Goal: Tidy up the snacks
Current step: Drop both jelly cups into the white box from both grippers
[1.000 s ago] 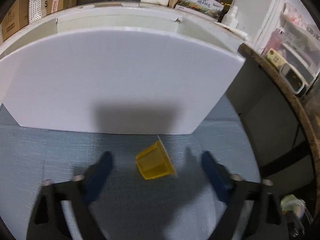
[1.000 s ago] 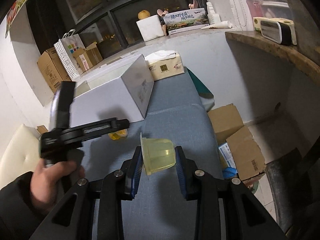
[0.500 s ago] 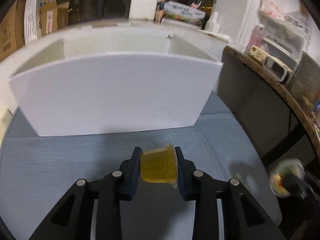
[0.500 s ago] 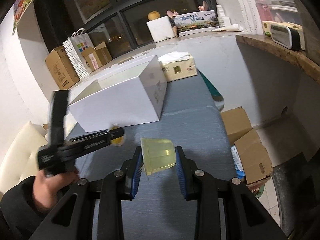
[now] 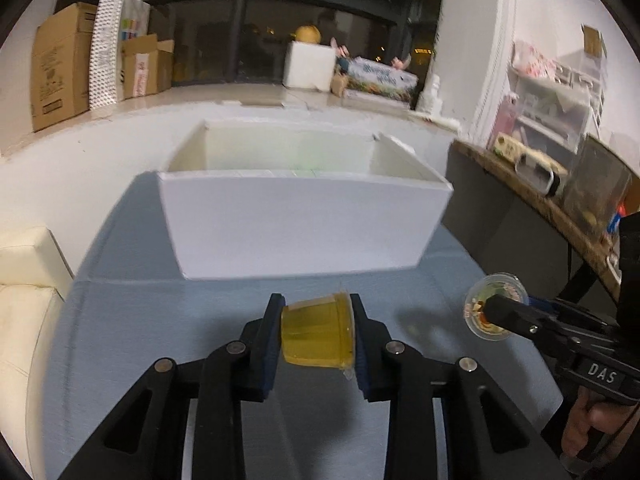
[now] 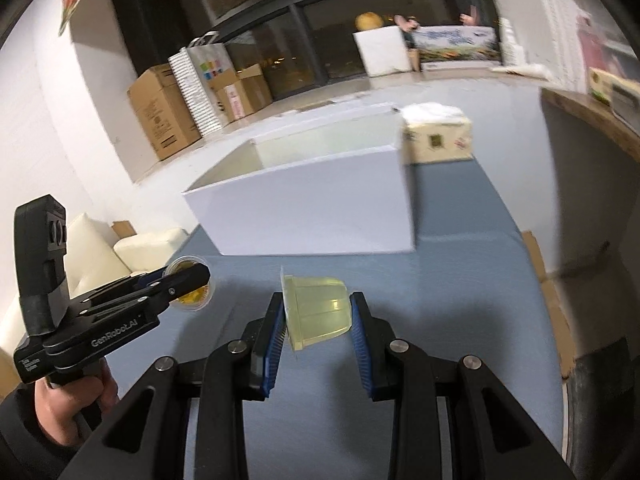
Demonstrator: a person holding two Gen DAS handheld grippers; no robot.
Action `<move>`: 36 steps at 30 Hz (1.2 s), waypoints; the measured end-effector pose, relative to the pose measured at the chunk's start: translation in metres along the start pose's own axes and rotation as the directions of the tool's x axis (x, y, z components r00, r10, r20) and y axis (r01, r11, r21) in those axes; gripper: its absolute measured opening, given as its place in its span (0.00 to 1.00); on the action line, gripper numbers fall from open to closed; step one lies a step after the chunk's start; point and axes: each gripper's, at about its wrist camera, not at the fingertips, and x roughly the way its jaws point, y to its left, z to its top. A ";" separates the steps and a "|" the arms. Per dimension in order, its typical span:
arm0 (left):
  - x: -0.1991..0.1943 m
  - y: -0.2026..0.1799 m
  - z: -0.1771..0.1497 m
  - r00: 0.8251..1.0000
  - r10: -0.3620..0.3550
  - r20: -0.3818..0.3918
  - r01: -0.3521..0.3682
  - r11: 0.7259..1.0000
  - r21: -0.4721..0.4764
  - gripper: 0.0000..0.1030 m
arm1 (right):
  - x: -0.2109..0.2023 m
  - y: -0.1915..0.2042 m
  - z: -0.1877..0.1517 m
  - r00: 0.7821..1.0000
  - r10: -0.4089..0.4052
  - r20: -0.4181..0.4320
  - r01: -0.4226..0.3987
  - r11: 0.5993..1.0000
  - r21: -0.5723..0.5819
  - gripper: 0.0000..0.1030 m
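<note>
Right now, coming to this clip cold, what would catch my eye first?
Each pair of tongs grips a jelly cup on its side: the left tongs hold a deep yellow plastic jelly cup, the right tongs a pale yellow-green translucent jelly cup. Just beyond them, the large open white cardboard box sits on the blue-grey tabletop.

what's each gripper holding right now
left gripper: shut on the orange jelly cup
right gripper: shut on the pale yellow jelly cup
</note>
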 end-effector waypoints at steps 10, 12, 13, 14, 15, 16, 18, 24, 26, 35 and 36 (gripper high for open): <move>0.020 0.030 0.107 0.995 0.006 0.102 -0.007 1.000 0.010 0.33 | 0.036 0.009 0.118 0.995 -0.009 0.100 0.011 1.000 -0.020 0.33; 0.035 0.029 0.125 0.995 0.001 0.096 -0.003 1.000 0.022 0.33 | 0.049 0.002 0.135 0.995 -0.015 0.100 0.015 1.000 -0.004 0.33; 0.046 0.029 0.134 0.996 0.006 0.087 -0.009 1.000 0.029 0.33 | 0.054 0.000 0.138 0.995 -0.016 0.096 0.015 1.000 0.005 0.33; 0.054 0.028 0.139 0.997 0.015 0.079 -0.018 0.999 0.035 0.33 | 0.063 -0.005 0.144 0.996 -0.026 0.082 0.024 1.000 0.018 0.33; 0.063 0.029 0.143 0.997 0.025 0.076 -0.027 0.999 0.032 0.34 | 0.069 -0.008 0.146 0.997 -0.036 0.070 0.034 0.999 0.025 0.33; 0.069 0.030 0.145 0.997 0.037 0.069 -0.039 0.999 0.029 0.34 | 0.078 -0.012 0.148 0.997 -0.048 0.052 0.046 0.998 0.033 0.33; 0.083 0.031 0.147 0.998 0.052 0.035 -0.054 0.998 0.034 0.42 | 0.091 -0.017 0.150 0.998 -0.055 0.017 0.054 0.998 0.035 0.39; 0.093 0.043 0.131 0.995 0.103 0.003 -0.103 0.994 0.025 1.00 | 0.081 -0.032 0.145 0.989 -0.127 0.078 0.120 0.988 0.095 0.94; 0.090 0.045 0.126 0.995 0.095 -0.016 -0.095 0.995 -0.002 1.00 | 0.079 -0.035 0.143 0.987 -0.149 0.062 0.142 0.984 0.112 0.94; 0.013 0.019 0.106 0.979 0.158 0.130 -0.163 0.986 0.034 1.00 | 0.018 0.007 0.121 0.942 -0.294 0.162 0.305 0.951 -0.047 0.94; 0.003 0.017 0.104 0.977 0.155 0.144 -0.160 0.987 0.028 1.00 | 0.010 0.012 0.117 0.940 -0.292 0.175 0.306 0.950 -0.058 0.94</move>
